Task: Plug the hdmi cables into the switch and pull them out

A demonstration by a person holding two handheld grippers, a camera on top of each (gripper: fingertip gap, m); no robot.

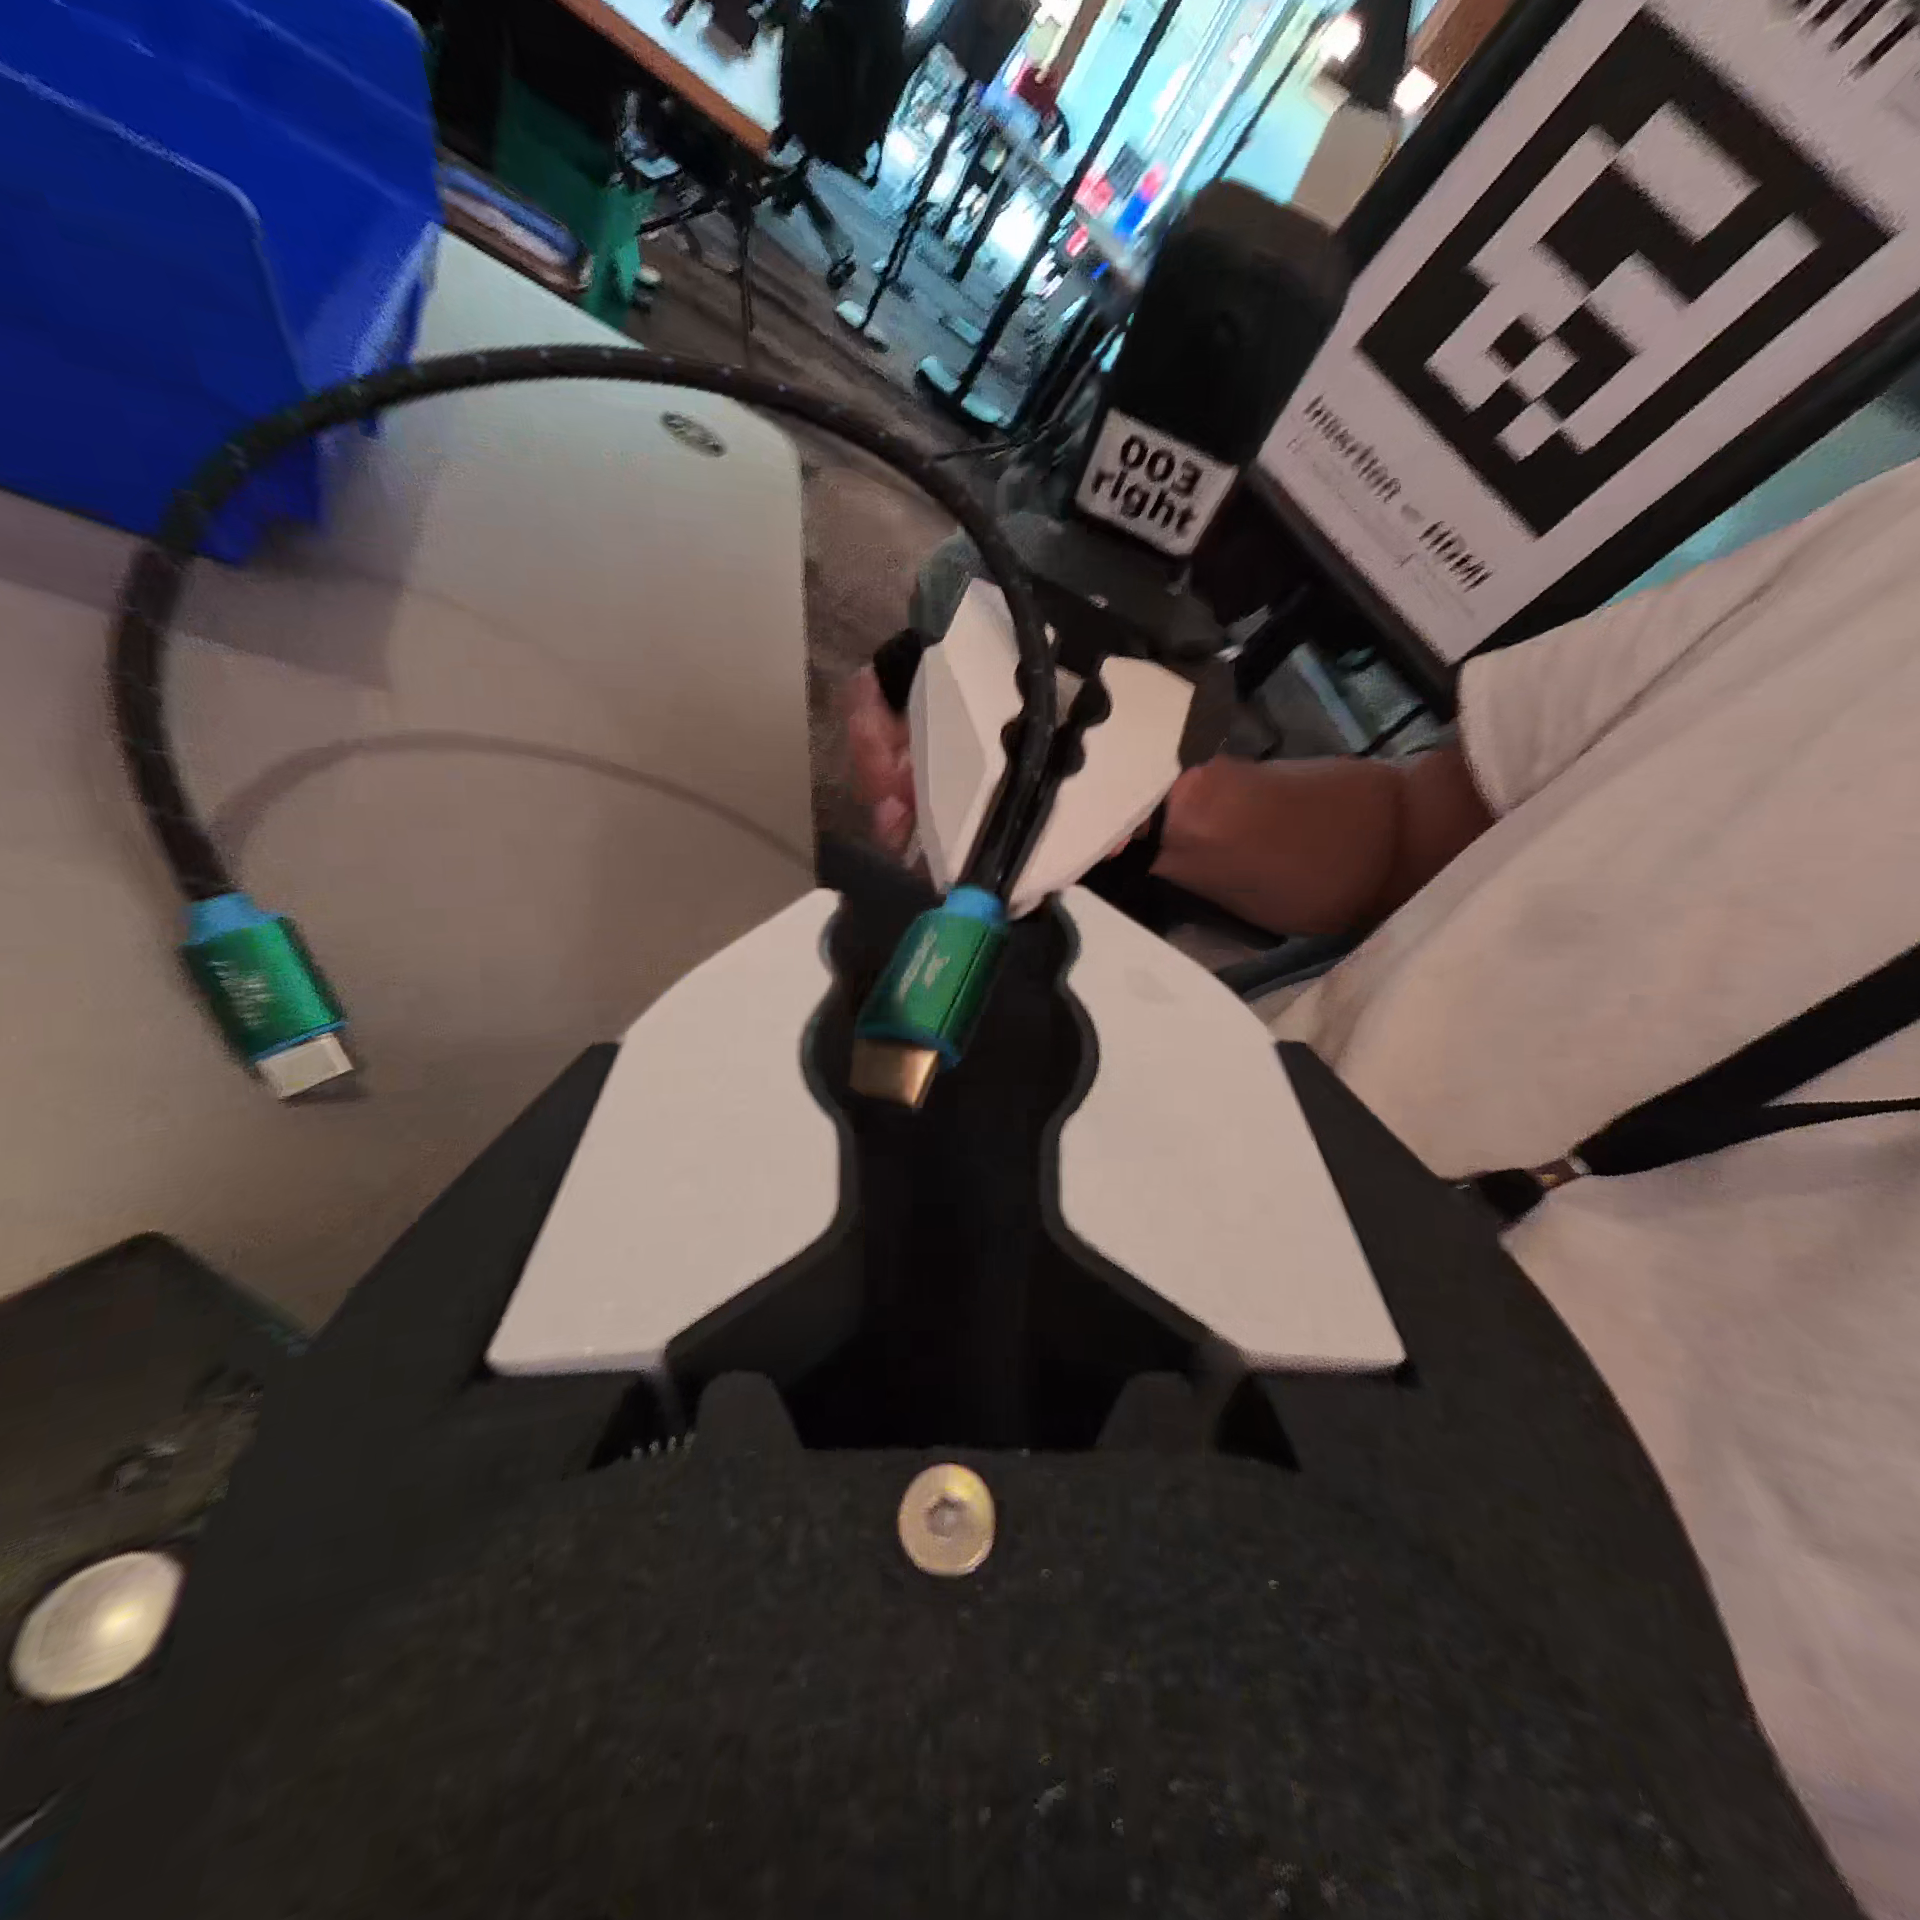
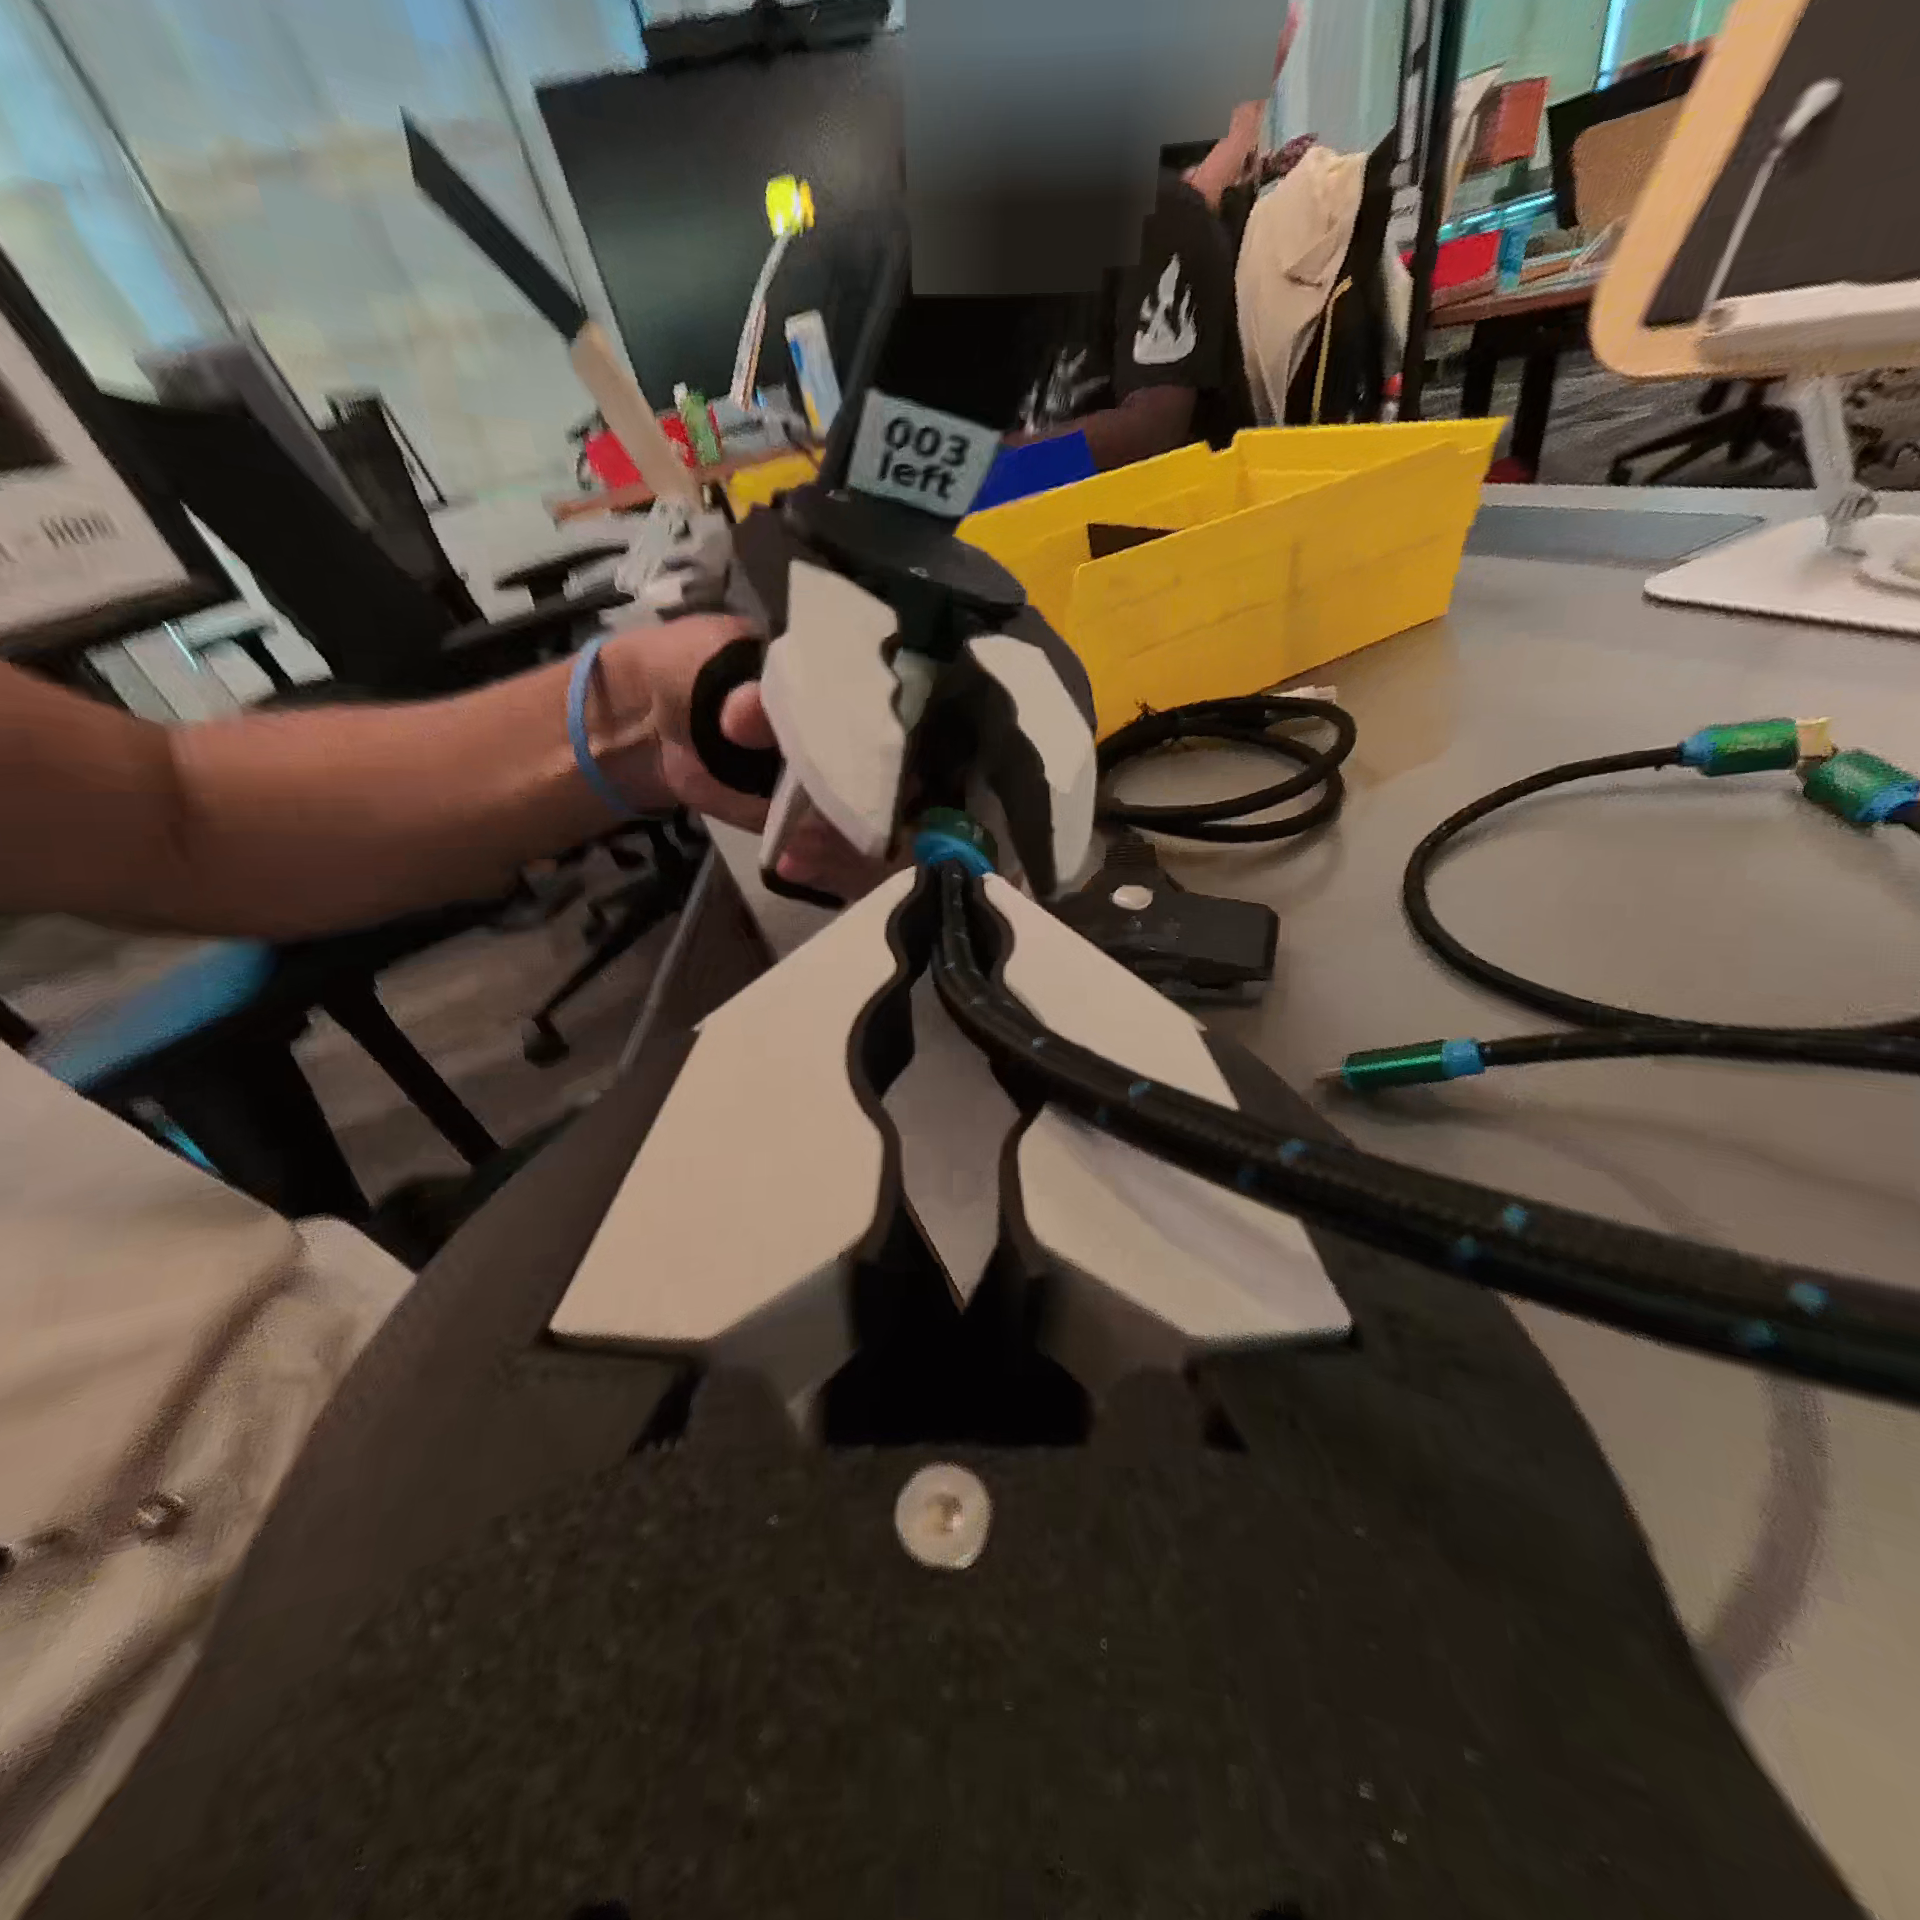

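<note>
A black braided HDMI cable [image 1: 540, 358] has a green plug [image 1: 930, 987] at each end. My right gripper [image 2: 940, 906] is shut on the cable [image 2: 1299, 1164] just behind one plug [image 2: 948, 834]. In the left wrist view that gripper [image 1: 1003, 875] holds the plug out, gold tip toward the camera. My left gripper [image 1: 951, 920] is open, with its white fingers [image 1: 707, 1122] on either side of the plug and not touching it. The other plug [image 1: 265, 992] hangs over the table at the left. The black switch [image 2: 1174, 935] with a round button lies on the table behind the grippers.
More HDMI cables with green plugs [image 2: 1745, 746] and a coiled black cable [image 2: 1226, 769] lie on the grey table [image 2: 1558, 644]. A yellow bin [image 2: 1268, 540] stands behind them and a blue bin [image 1: 197, 260] at the far left. A black-and-white marker board [image 1: 1621, 312] stands nearby. The tips of both grippers are at nearly the same place.
</note>
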